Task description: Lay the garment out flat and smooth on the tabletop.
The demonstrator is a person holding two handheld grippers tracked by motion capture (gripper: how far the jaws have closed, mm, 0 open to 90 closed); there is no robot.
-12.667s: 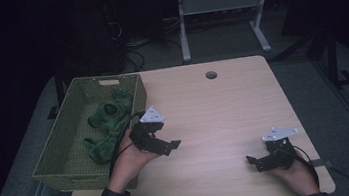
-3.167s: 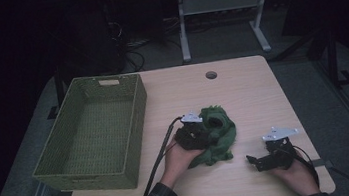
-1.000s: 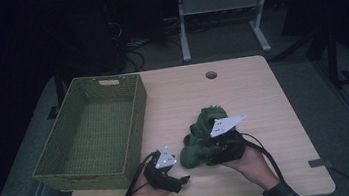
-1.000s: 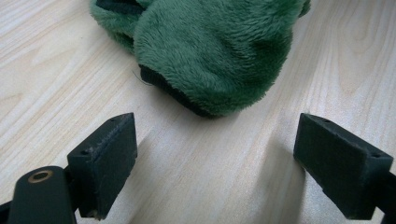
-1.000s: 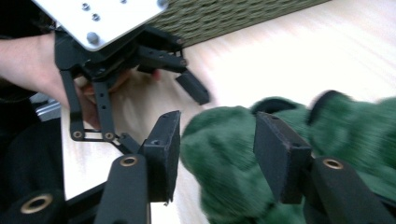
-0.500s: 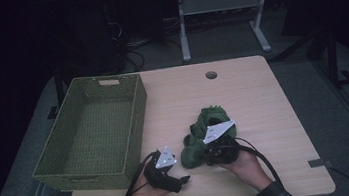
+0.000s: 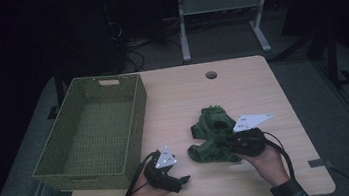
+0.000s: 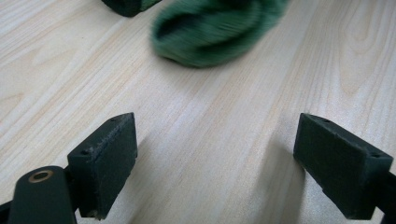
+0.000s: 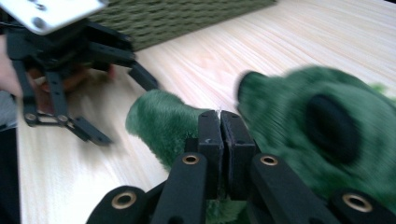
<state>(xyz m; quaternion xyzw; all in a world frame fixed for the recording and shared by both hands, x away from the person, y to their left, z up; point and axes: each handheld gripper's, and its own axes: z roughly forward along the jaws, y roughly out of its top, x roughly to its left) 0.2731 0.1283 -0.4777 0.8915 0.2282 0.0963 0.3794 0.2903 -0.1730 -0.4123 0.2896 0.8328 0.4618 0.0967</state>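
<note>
A light wooden surface [image 7: 183, 102] stands in a dark room, seen from above. At its left sits an open woven green basket [image 7: 91, 131], its inside bare, with a pale label on its far wall. Just right of the basket's near corner, at the front edge, a hand holds the left gripper [image 7: 178, 181] low over the wood; a black cable trails from it toward the person. In the left gripper view its jaws stand spread wide with only bare wood grain between them, and the green plush toys [image 8: 212, 28] lie a little beyond, untouched by it. Right of centre, the green plush toys [image 7: 212, 133] lie in a loose heap on the surface, well apart from the basket, with open wood between. The right gripper [image 7: 226, 143] reaches in from the right, held by a hand in a plaid sleeve, with a pale three-cornered plate on top. In the right gripper view its jaws have just been closing and are pressed together on a fold of green plush, with soft green bulk on both sides. Behind the heap, a round cable hole [image 7: 211, 75] sits near the far edge. Beyond the surface, the pale legs of a stand [image 7: 217, 12] and some loose cables rest on the dark floor.
</note>
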